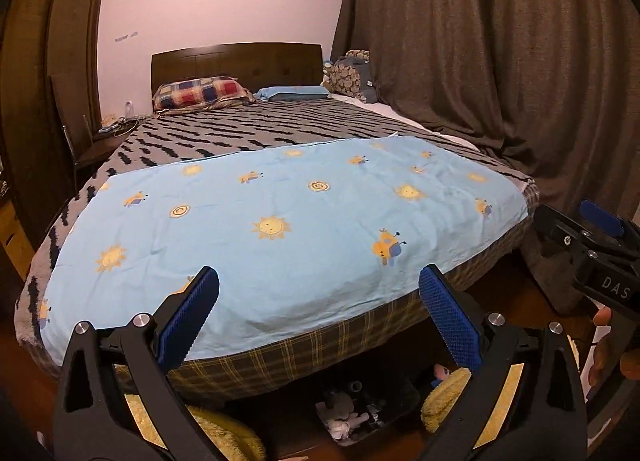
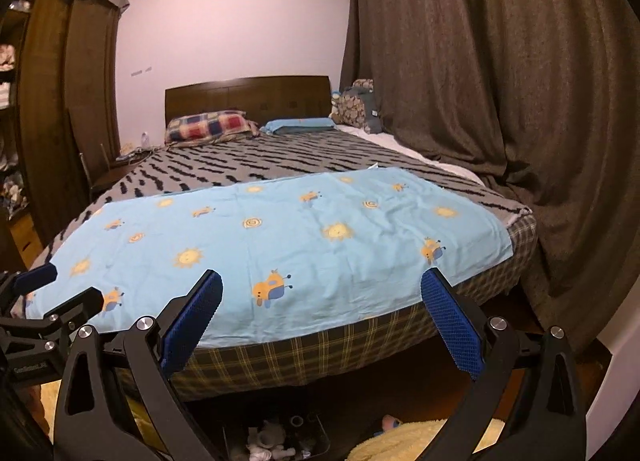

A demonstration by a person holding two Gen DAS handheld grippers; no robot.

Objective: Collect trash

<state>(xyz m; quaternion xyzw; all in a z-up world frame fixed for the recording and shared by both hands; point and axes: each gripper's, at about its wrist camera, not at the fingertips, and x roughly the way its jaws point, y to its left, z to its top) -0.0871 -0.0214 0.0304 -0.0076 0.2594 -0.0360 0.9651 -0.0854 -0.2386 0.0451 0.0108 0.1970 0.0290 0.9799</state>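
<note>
My left gripper (image 1: 318,293) is open and empty, held above the foot of a bed. My right gripper (image 2: 320,295) is open and empty too, beside the left one; it shows at the right edge of the left wrist view (image 1: 596,245). The left gripper shows at the left edge of the right wrist view (image 2: 40,293). On the floor under the bed's foot sits a dark bin (image 1: 352,417) holding crumpled white tissues (image 1: 340,427); it also shows in the right wrist view (image 2: 280,437). A light blue sheet (image 1: 280,221) with suns covers the bed's near end.
Brown curtains (image 1: 500,61) hang on the right. A wooden wardrobe (image 1: 48,81) stands on the left, with a chair (image 1: 80,141) by the bed. Yellow fluffy rugs (image 1: 224,433) lie on the floor beside the bin. Pillows (image 1: 200,93) lie by the headboard.
</note>
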